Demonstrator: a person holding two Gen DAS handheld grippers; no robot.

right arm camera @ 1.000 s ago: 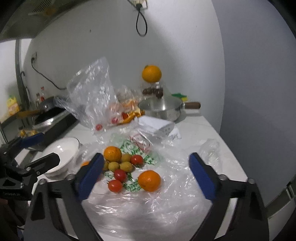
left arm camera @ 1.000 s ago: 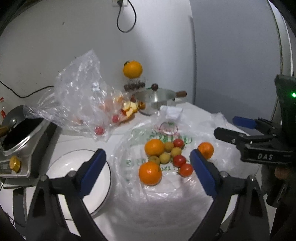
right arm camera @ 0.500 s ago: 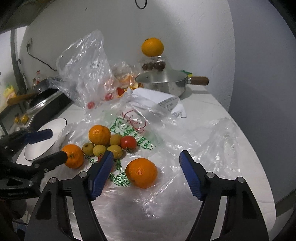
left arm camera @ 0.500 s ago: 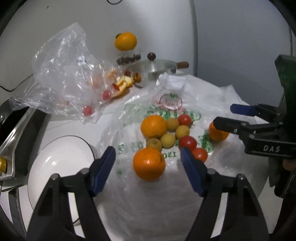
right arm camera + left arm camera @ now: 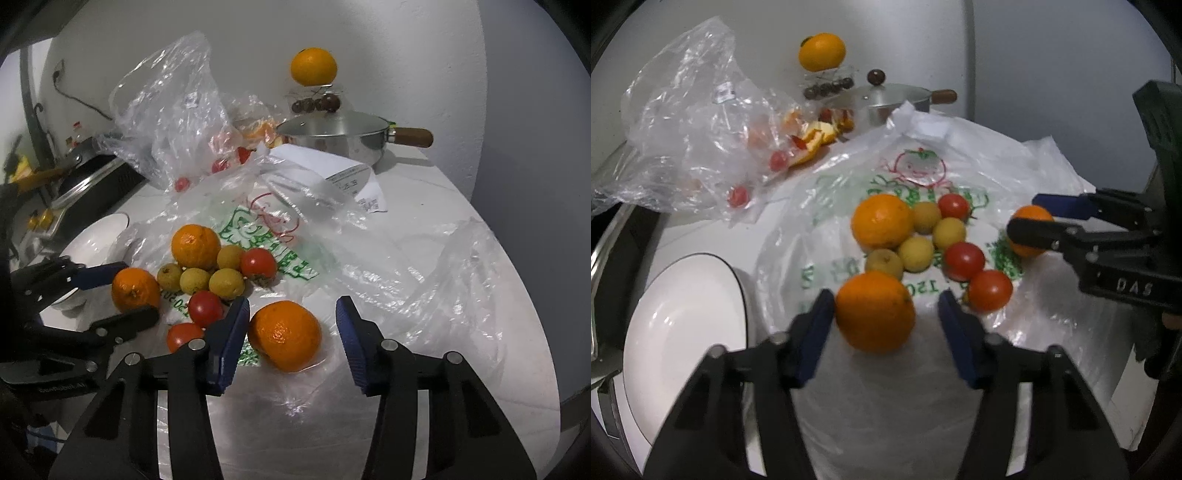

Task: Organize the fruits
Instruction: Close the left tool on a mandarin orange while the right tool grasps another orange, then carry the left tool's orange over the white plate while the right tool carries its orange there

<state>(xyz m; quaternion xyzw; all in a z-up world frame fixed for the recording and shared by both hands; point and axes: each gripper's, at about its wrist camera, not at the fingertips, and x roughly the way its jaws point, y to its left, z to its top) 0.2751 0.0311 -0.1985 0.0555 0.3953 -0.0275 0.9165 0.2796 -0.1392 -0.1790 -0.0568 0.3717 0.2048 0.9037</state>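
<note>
Orange fruit sits between the blue pads of each gripper I hold: my left gripper (image 5: pixel 886 317) has the near orange (image 5: pixel 875 312) inside its closing jaws, its left pad at the skin and a gap on the other side. My right gripper (image 5: pixel 291 332) is closing too, around the far-right orange (image 5: pixel 284 334), with space still showing by its right pad. Both lie on a printed plastic bag (image 5: pixel 849 387) spread on the tabletop (image 5: pixel 424 177), next to a third orange (image 5: pixel 881 221), small yellow fruits (image 5: pixel 916 253) and red tomatoes (image 5: pixel 990 290), with a white plate (image 5: pixel 683 332) just left.
</note>
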